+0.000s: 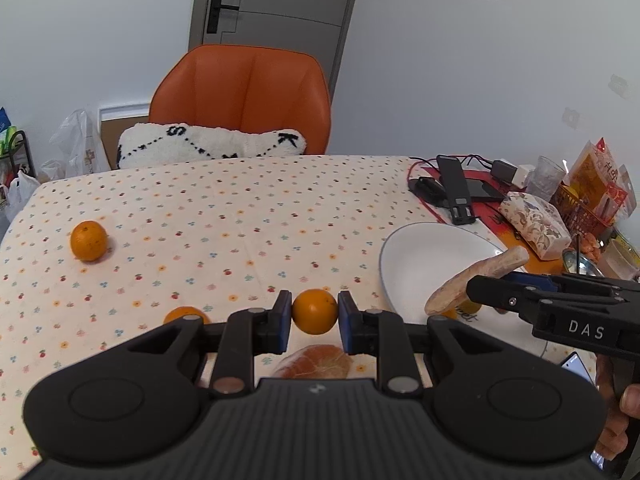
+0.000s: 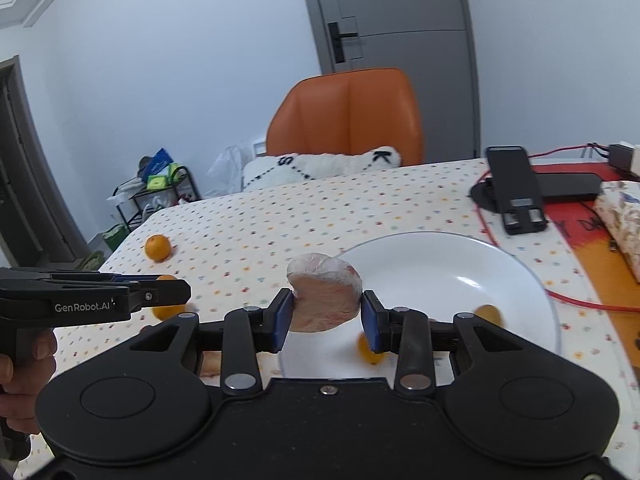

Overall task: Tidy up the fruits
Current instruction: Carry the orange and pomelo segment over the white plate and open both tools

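My left gripper (image 1: 315,322) is shut on a small orange (image 1: 315,308), held just above the dotted tablecloth. Another orange (image 1: 89,240) lies far left, and a third (image 1: 186,314) peeks out behind the left finger. A plastic-wrapped pinkish fruit wedge (image 1: 316,362) lies on the cloth under the gripper. My right gripper (image 2: 326,316) is shut on a second wrapped wedge (image 2: 324,296), held over the near-left rim of the white plate (image 2: 460,256). Two small oranges (image 2: 488,314) (image 2: 370,350) sit blurred in the plate. The left gripper (image 2: 184,292) shows side-on at the left.
An orange chair (image 1: 244,96) with a white cushion (image 1: 208,146) stands behind the table. Back right are a black phone stand (image 1: 454,188), red cables, a floral box (image 1: 534,224), a glass and snack packets. A hand (image 1: 624,408) holds the right gripper's handle.
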The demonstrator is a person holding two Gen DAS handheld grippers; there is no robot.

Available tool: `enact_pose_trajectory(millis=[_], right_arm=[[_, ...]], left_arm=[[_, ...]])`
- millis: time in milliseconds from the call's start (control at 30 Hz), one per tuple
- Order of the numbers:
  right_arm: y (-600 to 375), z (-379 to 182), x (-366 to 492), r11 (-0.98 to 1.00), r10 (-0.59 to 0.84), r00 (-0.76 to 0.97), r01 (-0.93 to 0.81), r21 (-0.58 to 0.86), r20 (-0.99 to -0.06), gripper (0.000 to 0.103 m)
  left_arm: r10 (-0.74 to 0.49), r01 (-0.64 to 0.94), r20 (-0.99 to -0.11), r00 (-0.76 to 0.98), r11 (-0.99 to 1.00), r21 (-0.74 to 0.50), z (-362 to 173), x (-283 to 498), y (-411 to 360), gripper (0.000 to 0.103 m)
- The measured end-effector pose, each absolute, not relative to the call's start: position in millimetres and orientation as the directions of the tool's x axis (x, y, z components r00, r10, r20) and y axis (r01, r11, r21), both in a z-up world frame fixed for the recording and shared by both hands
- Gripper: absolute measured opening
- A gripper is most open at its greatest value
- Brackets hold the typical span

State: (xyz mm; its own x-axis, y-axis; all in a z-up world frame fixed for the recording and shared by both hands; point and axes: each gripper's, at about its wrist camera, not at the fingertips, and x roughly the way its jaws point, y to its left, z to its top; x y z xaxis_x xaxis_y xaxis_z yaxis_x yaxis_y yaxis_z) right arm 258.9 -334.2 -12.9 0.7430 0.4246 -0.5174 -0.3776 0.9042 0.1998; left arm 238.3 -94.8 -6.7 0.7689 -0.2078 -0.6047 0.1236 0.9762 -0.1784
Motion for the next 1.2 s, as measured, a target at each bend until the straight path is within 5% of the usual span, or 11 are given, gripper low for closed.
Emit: enact_pose_trajectory(millis=[500, 1200], right_arm=[[-386, -17, 243, 0.954, 0.299, 0.77, -0.238, 0.182, -0.563, 0.035], [-393, -33, 265, 0.954, 0.297, 0.756, -0.208, 0.216, -0.584, 0.039]], left_arm=[[-0.303, 0.223, -0.608, 0.734, 0.953, -0.206, -15, 249, -138, 0.023], [-0.316, 0.252, -0.637, 0.703, 0.948, -0.193, -25, 268, -161, 0.023]])
